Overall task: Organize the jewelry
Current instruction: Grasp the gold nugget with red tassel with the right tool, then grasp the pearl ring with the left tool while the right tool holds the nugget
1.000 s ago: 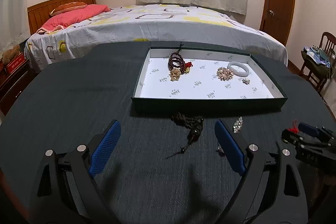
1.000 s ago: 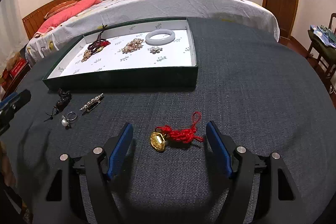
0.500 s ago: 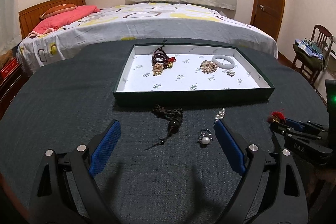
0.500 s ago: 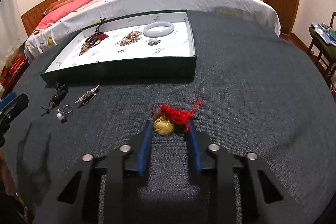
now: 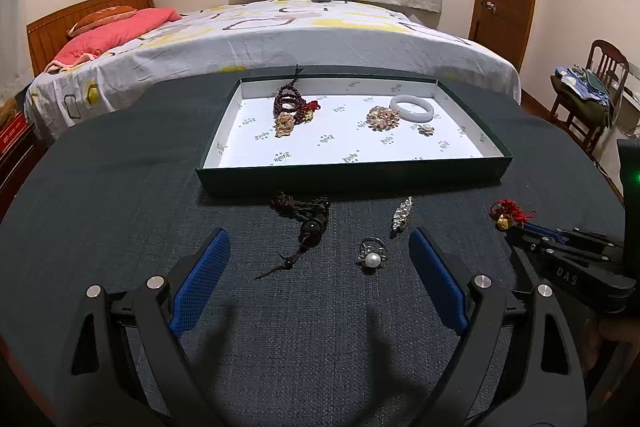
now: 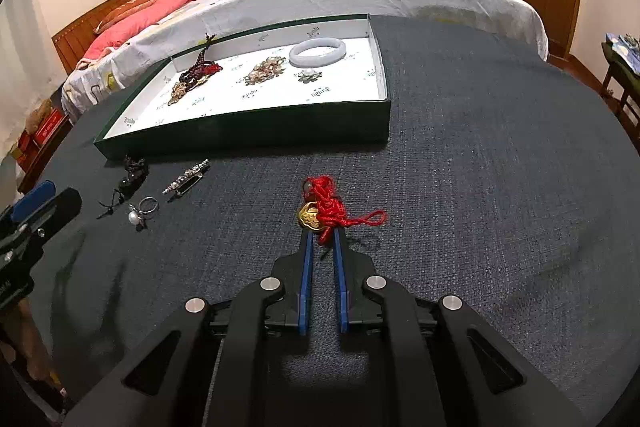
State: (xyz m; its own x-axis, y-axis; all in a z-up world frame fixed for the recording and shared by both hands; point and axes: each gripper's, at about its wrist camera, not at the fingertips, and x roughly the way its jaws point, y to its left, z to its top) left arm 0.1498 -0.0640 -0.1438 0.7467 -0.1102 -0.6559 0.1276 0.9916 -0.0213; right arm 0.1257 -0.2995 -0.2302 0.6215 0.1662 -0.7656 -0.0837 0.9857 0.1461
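I count four pieces in the green white-lined tray (image 5: 352, 179); three lie on the worktop (image 5: 120, 195). My right hand-held gripper (image 6: 321, 233) pinches the red-corded gold charm (image 6: 320, 213); my left hand-held gripper (image 5: 320, 259) gapes empty.

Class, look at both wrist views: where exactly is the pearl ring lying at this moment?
The pearl ring lies on the dark tablecloth in front of the tray, between the black beaded tassel and the crystal brooch; in the right wrist view it is far left.
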